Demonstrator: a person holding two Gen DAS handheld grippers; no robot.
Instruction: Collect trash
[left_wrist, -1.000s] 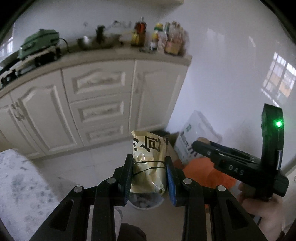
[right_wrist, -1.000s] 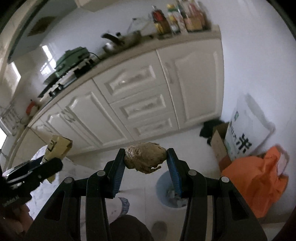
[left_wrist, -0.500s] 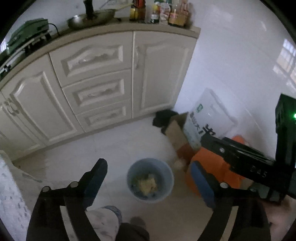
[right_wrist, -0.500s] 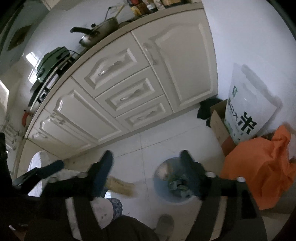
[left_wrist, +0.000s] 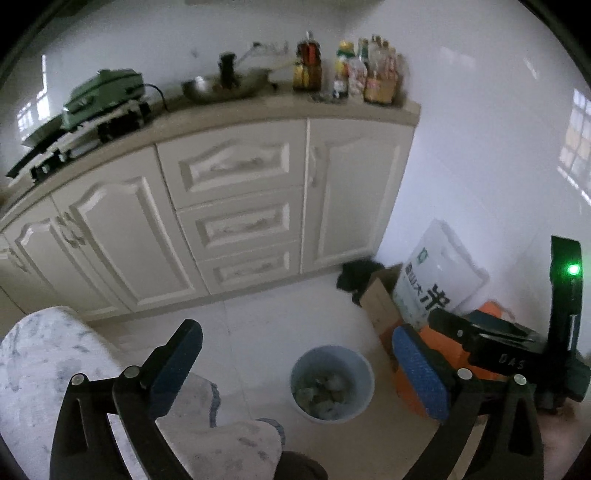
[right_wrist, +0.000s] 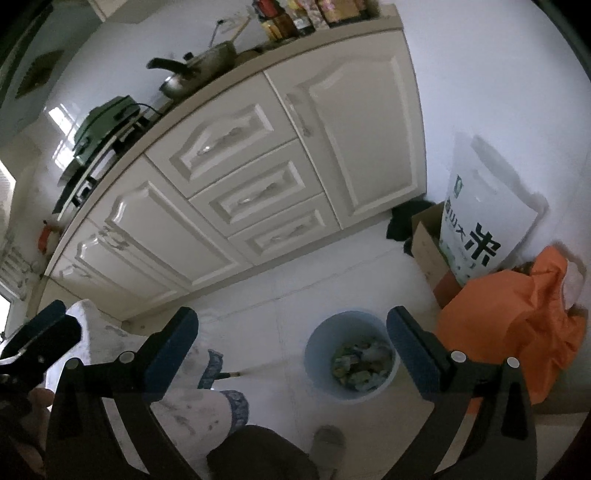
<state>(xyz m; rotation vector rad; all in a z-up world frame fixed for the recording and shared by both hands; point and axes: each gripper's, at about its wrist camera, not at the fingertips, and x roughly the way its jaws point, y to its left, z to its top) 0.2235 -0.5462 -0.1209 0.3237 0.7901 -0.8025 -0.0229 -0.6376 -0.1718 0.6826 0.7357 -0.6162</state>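
Against the white wall stands a run of cream cabinets (left_wrist: 236, 221) under a worktop (left_wrist: 258, 110) carrying a green appliance (left_wrist: 103, 92), a wok (left_wrist: 225, 86) and a row of bottles (left_wrist: 354, 74). On the tiled floor (right_wrist: 295, 288), in the corner right of the cabinets, a white printed sack (right_wrist: 484, 218) leans on the wall behind an open cardboard box (right_wrist: 424, 243), with an orange bag (right_wrist: 517, 317) just beside them. A cloth with grey marks (left_wrist: 40, 369) fills the lower left of the left wrist view.

A pale blue bin (right_wrist: 351, 354) stands on the floor near the orange bag. The trash (right_wrist: 362, 362) lies inside it as a heap of crumpled wrappers.

The left gripper (left_wrist: 295, 365) hangs above the bin, its fingers (left_wrist: 177, 365) opening and wide apart, nothing between them. The right gripper (right_wrist: 291, 347) is likewise over the bin, fingers (right_wrist: 170, 350) opening and spread wide, empty; in the left wrist view it appears at the right edge with a green light lit.

A dark trouser leg (right_wrist: 258, 454) and a grey slipper (right_wrist: 327, 446) show at the bottom of the right wrist view.
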